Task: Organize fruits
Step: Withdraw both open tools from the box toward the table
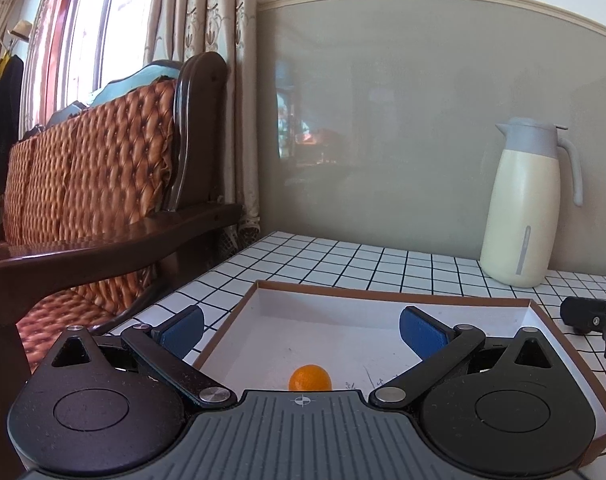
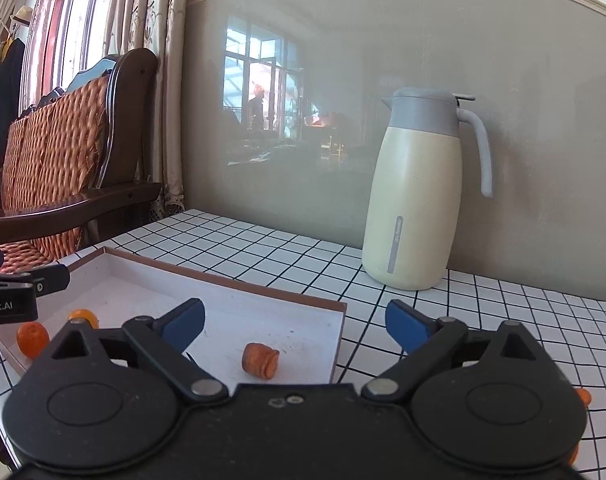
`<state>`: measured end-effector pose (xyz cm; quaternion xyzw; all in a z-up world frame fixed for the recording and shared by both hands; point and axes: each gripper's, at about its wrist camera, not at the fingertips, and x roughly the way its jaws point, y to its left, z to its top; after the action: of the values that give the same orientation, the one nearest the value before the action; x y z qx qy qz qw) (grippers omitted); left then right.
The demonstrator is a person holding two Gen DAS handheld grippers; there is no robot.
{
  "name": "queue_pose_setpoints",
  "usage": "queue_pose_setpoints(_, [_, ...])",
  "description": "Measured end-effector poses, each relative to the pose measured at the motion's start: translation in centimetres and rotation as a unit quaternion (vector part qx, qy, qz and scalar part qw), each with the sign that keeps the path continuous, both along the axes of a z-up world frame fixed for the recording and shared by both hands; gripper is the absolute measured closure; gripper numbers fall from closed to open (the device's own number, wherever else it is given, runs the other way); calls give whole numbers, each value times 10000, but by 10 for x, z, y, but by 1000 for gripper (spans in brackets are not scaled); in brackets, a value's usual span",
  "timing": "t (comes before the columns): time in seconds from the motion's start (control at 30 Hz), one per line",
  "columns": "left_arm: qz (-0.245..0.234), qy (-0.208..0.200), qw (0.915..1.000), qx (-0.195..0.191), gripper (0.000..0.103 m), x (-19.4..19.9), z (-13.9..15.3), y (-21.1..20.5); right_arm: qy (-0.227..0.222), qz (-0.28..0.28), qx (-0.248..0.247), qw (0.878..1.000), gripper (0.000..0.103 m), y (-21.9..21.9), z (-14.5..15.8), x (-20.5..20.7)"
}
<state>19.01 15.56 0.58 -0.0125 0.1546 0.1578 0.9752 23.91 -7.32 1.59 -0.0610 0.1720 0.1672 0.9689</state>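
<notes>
A shallow white box with a brown rim [image 1: 383, 292] [image 2: 231, 280] lies on the checked table. In the left wrist view a small orange fruit [image 1: 310, 378] lies in the box, just under my open left gripper [image 1: 301, 330]. In the right wrist view my open, empty right gripper [image 2: 295, 324] hovers over the box's right end, above an orange ridged piece [image 2: 260, 360] lying in the box. Two more small orange fruits [image 2: 33, 339] [image 2: 83, 317] sit at the box's left end, beside the left gripper's body [image 2: 11, 292].
A cream and grey thermos jug [image 1: 527, 204] [image 2: 419, 188] stands at the back by the wall. A wooden sofa with woven cushions [image 1: 95, 184] is left of the table. Small orange bits [image 2: 583, 396] lie on the table at the far right. The right gripper's black body [image 1: 595, 320] shows at the right edge.
</notes>
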Motion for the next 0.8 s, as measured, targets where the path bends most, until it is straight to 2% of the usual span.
queue_pose_setpoints(0.3, [142, 37, 9993, 330, 0, -12, 3, -25, -113, -55, 73, 9999, 11, -23, 5, -16])
queue_pose_setpoints(0.43, [100, -19, 9996, 256, 0, -25, 5, -36, -261, -116, 207, 9994, 9, -36, 12, -26])
queue_pose_setpoints(0.63, [506, -126, 9972, 532, 0, -41, 8, -53, -102, -209, 199, 9995, 8, -51, 7, -39])
queue_pose_setpoints(0.8, [533, -80, 9974, 479, 0, -51, 10, -62, -130, -275, 224, 9993, 8, -63, 8, -53])
